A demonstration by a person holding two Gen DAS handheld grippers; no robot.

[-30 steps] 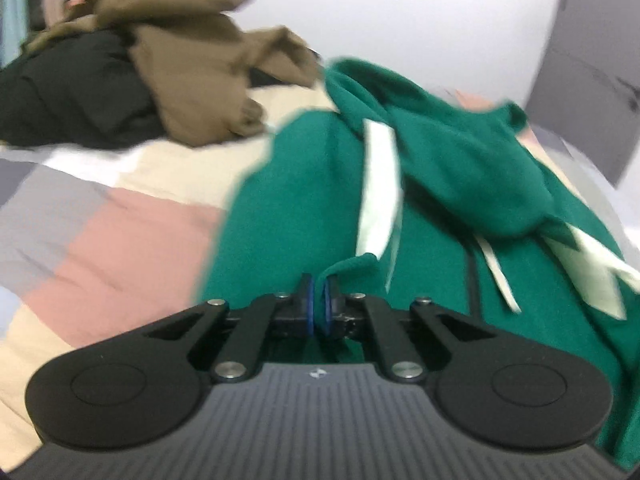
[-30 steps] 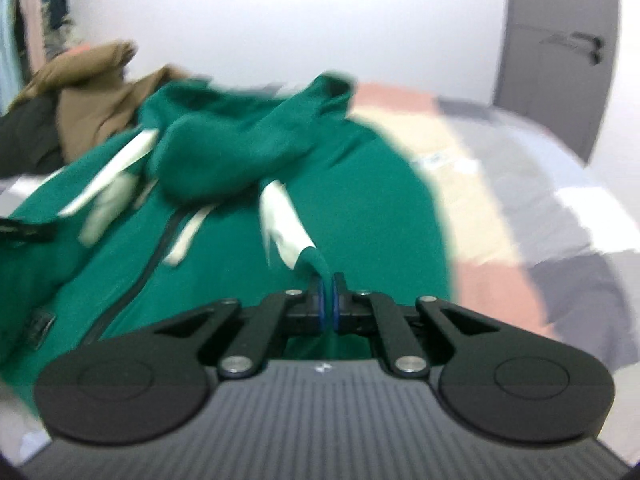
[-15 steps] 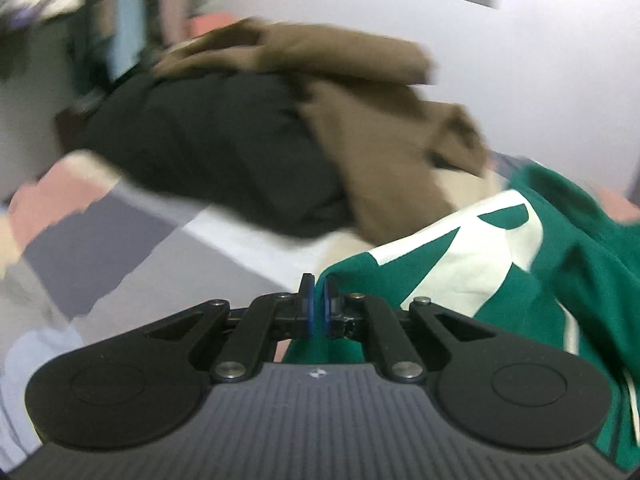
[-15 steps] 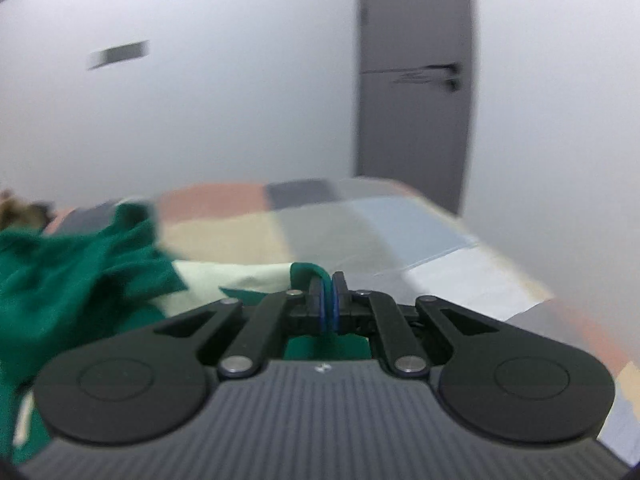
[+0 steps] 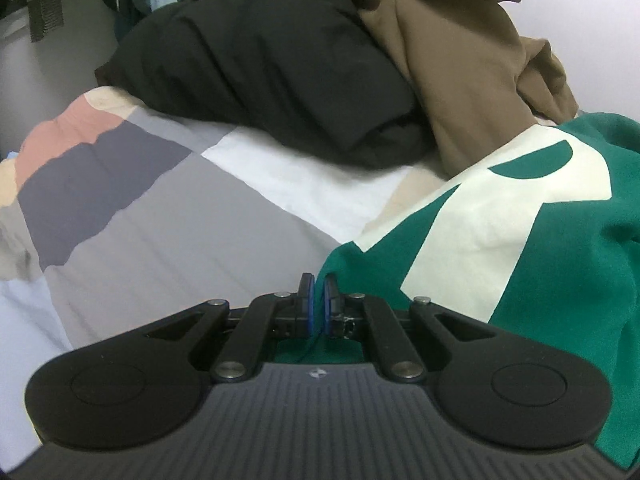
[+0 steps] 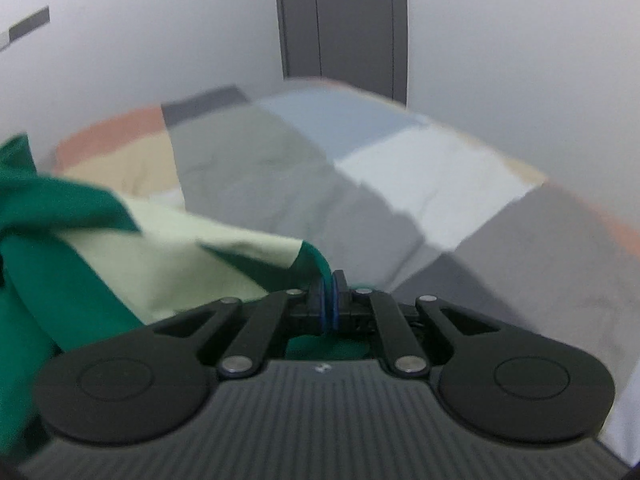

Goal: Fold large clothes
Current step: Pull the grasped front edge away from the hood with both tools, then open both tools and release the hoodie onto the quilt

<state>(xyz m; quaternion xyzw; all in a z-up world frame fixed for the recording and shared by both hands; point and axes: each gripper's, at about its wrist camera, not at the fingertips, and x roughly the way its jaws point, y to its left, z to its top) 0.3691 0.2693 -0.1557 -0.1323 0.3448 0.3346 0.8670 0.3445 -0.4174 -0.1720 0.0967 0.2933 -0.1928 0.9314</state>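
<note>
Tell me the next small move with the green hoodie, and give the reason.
Probably lower both hands and lay the pinched edge flat on the bedspread before letting go. The left gripper and right gripper are each shut on the green hoodie, its cream print faces up, and the cloth near the right gripper looks bunched, so letting go now would likely leave a crooked fold.

Soft, even indoor light fills both views, with no glare and no hard shadows. In the left wrist view the black garment [image 5: 260, 64] at 12 o'clock casts a faint shade on the bedspread [image 5: 168, 220] beneath it, and focus is fairly crisp. The right wrist view is blurred, most at 9 o'clock across the green hoodie [image 6: 48, 216]. Fisheye bending curves the door [image 6: 344, 24] and darkens the lower corners.
</note>
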